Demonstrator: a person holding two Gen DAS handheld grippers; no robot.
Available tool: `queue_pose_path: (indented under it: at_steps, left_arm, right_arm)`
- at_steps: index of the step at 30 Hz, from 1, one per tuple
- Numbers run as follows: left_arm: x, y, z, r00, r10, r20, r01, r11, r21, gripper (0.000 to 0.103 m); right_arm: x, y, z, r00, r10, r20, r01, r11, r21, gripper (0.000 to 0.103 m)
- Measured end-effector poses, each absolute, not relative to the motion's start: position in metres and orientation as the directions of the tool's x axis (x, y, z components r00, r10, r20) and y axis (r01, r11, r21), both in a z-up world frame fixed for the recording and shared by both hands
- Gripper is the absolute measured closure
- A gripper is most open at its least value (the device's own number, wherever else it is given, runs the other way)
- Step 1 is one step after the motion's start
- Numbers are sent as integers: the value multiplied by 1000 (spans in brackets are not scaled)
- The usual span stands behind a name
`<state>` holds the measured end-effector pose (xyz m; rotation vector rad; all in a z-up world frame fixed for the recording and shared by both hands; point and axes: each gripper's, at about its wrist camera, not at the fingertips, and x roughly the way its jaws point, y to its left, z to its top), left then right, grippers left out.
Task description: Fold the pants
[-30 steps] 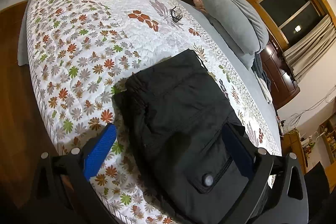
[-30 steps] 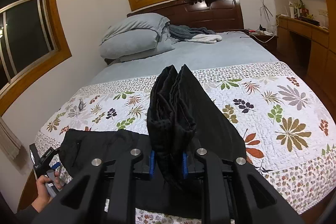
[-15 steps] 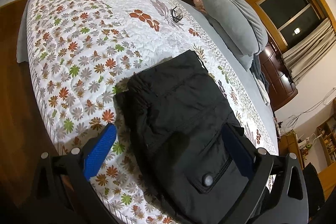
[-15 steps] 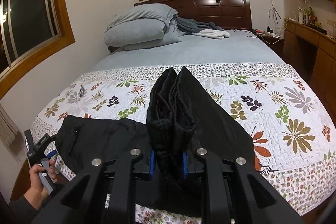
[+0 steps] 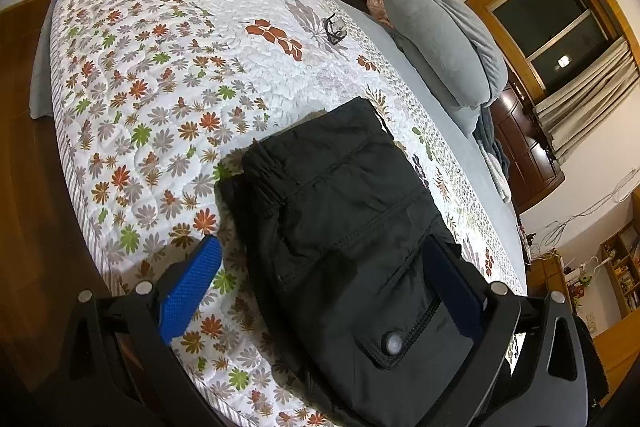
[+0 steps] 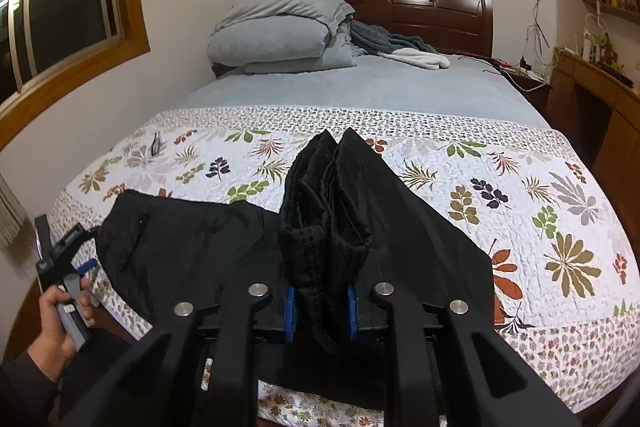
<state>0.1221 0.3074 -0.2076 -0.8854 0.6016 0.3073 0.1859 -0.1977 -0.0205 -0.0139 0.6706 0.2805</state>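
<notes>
Pants [image 5: 352,239], black, partly folded, lying on the flowered quilt [image 5: 160,75] near the bed's foot edge. Left wrist view: left gripper [image 5: 320,291] with jaws spread wide, one blue pad [image 5: 192,287] over bare quilt, the other at the pants' far side by a snap pocket; nothing pinched. Glasses [image 5: 335,29] farther up the quilt, grey pillows [image 5: 444,43] beyond. Right wrist view: right gripper [image 6: 320,311] with jaws clamped on a bunched fold of the pants [image 6: 328,227], raised above the rest of the cloth spread flat on the quilt [image 6: 520,195]. Hand [image 6: 56,323] at lower left, holding the other gripper's handle.
</notes>
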Motion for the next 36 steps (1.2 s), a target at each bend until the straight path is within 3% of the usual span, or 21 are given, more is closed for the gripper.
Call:
queue_pose_path:
  at_steps: [28, 36]
  left_arm:
    - [121, 305, -207, 809, -31, -587, -456, 597, -660, 3]
    - [124, 304, -207, 808, -37, -588, -453, 600, -660, 3]
  right_arm:
    - [179, -95, -122, 668, 65, -741, -397, 873, -282, 84]
    - [178, -87, -142, 649, 45, -760, -424, 850, -312, 83]
